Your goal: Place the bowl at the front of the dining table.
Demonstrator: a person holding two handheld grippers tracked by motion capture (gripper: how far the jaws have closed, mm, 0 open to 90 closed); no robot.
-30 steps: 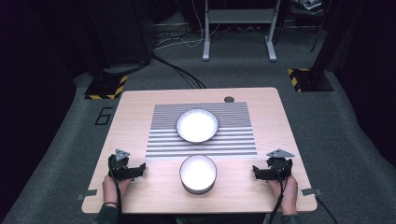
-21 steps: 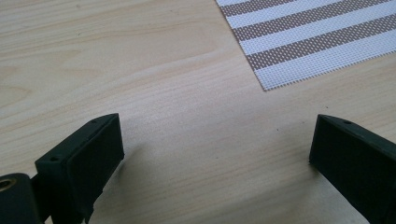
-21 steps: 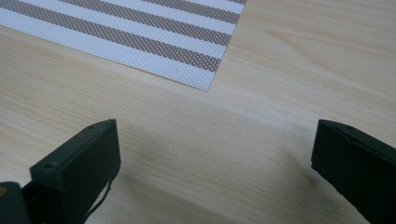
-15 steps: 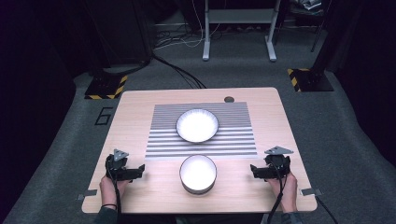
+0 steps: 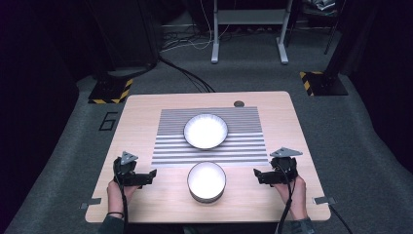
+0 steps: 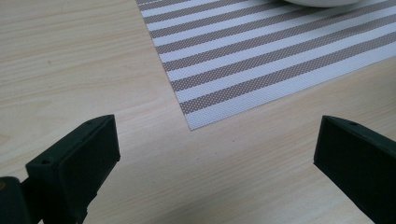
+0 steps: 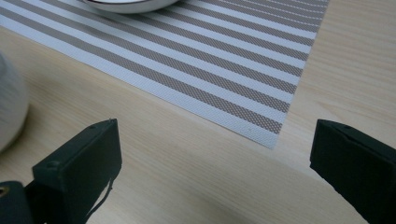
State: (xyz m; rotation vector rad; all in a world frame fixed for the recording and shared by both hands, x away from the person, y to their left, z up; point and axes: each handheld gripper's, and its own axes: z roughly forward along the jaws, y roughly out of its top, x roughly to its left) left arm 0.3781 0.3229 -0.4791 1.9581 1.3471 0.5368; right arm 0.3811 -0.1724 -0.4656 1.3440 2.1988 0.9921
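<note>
On the wooden worktop (image 5: 146, 122) the person's forearms come in from six o'clock, one at each near corner, wrists low and hands wrapped around the handles. The left hand-held gripper (image 5: 146, 176) sits at about eight o'clock from the worktop's centre, pointing toward three o'clock, at the small white bowl (image 5: 206, 181). Its jaws are spread wide with nothing between them; in the left gripper view they frame bare wood and the near corner of the striped mat (image 6: 261, 56). The right hand-held gripper (image 5: 259, 175) mirrors it at about four o'clock, pointing toward nine o'clock at the same bowl, jaws likewise released and empty. Both grippers are near the small bowl but apart from it, one on either side. That bowl stands on bare wood at six o'clock, just off the mat's near edge; its rounded side shows at the left edge of the right gripper view. A wider white bowl (image 5: 205, 130) rests on the mat at twelve o'clock from the small one.
</note>
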